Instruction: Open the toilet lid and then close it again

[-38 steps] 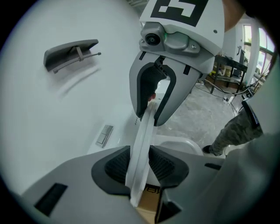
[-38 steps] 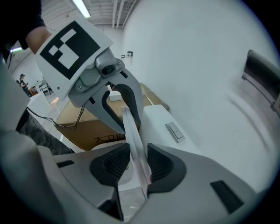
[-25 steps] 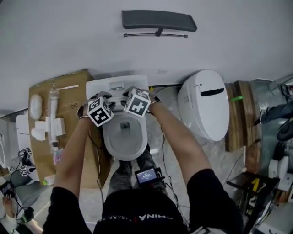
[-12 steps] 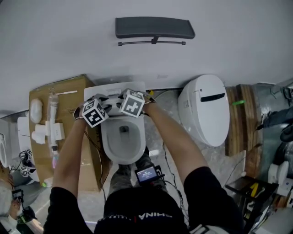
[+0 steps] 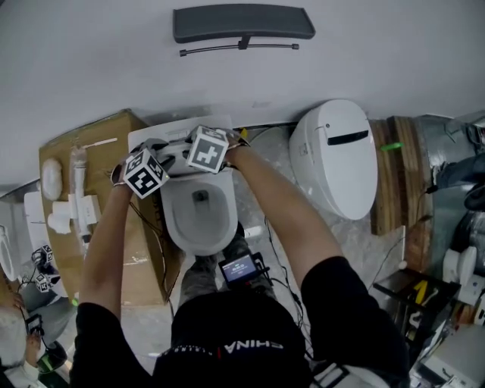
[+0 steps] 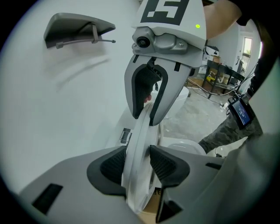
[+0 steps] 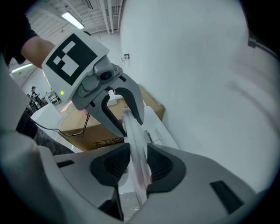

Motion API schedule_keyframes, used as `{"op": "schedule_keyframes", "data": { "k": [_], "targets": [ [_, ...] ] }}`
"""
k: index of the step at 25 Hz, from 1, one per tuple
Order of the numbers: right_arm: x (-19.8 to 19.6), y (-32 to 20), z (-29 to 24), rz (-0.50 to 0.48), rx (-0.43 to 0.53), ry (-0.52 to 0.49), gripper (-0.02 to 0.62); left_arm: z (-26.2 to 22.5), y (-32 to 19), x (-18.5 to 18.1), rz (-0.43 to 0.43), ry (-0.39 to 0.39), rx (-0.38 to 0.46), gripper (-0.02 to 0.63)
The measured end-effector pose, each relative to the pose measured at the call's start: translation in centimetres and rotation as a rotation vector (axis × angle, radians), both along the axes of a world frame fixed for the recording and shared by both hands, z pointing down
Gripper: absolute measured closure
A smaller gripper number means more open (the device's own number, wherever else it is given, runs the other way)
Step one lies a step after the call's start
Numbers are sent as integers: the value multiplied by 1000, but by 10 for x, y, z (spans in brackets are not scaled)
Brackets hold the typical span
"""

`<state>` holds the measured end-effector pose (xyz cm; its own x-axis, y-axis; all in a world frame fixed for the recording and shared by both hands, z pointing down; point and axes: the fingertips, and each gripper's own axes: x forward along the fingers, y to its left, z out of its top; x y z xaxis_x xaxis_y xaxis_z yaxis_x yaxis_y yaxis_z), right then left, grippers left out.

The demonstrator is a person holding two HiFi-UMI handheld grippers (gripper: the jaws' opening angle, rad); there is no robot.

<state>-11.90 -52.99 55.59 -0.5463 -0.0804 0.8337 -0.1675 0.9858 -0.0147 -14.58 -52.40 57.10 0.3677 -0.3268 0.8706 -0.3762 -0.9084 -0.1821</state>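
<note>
The white toilet stands against the wall, its bowl uncovered. Its lid is up, close to the tank. My left gripper and right gripper sit side by side at the lid's upper edge. In the left gripper view the lid's thin rim runs between the pads of the left gripper, which is shut on it. The right gripper clamps the same rim further along. The right gripper view shows the right gripper shut on the lid, with the left gripper beyond.
A second toilet with its lid down stands to the right. A cardboard box with white fittings lies to the left. A dark shelf hangs on the wall above. Wooden boards and clutter fill the far right.
Both grippers, still clamped on the lid, have shifted a little toward the wall and tank. The head view has drifted, so everything sits higher and further left in the picture.
</note>
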Motion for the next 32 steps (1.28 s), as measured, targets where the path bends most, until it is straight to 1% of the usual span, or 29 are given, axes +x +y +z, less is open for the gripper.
{"op": "schedule_keyframes", "data": {
  "k": [4, 6, 12, 15, 17, 21, 23, 25, 27, 29, 32],
  "targets": [
    [0, 0, 0, -9, 47, 18, 471, 0, 1, -1, -9, -24, 30, 448],
    [0, 0, 0, -7, 54, 24, 469, -3, 1, -3, -18, -29, 47, 448],
    [3, -1, -2, 47, 36, 7, 442, -17, 4, -14, -62, -17, 72, 448],
    [4, 4, -3, 46, 4, 21, 436, -21, 7, -16, -66, -20, 90, 448],
    [9, 12, -4, 46, -42, 48, 403, -25, 7, -16, -74, -16, 103, 448],
    [9, 14, -19, 49, -39, 32, 394, -33, 8, -17, -101, -3, 118, 448],
    [8, 17, -29, 58, -46, 0, 394, -38, 10, -17, -115, 8, 125, 448],
    [6, 18, -43, 87, -38, -58, 394, -45, 16, -17, -130, 25, 134, 448],
    [8, 18, -58, 150, -22, -125, 394, -52, 25, -16, -146, 53, 144, 448],
    [12, 21, -70, 215, -19, -191, 396, -62, 33, -13, -177, 99, 159, 448],
    [26, 27, -76, 293, -12, -228, 397, -77, 46, -13, -250, 169, 201, 448]
  ]
}}
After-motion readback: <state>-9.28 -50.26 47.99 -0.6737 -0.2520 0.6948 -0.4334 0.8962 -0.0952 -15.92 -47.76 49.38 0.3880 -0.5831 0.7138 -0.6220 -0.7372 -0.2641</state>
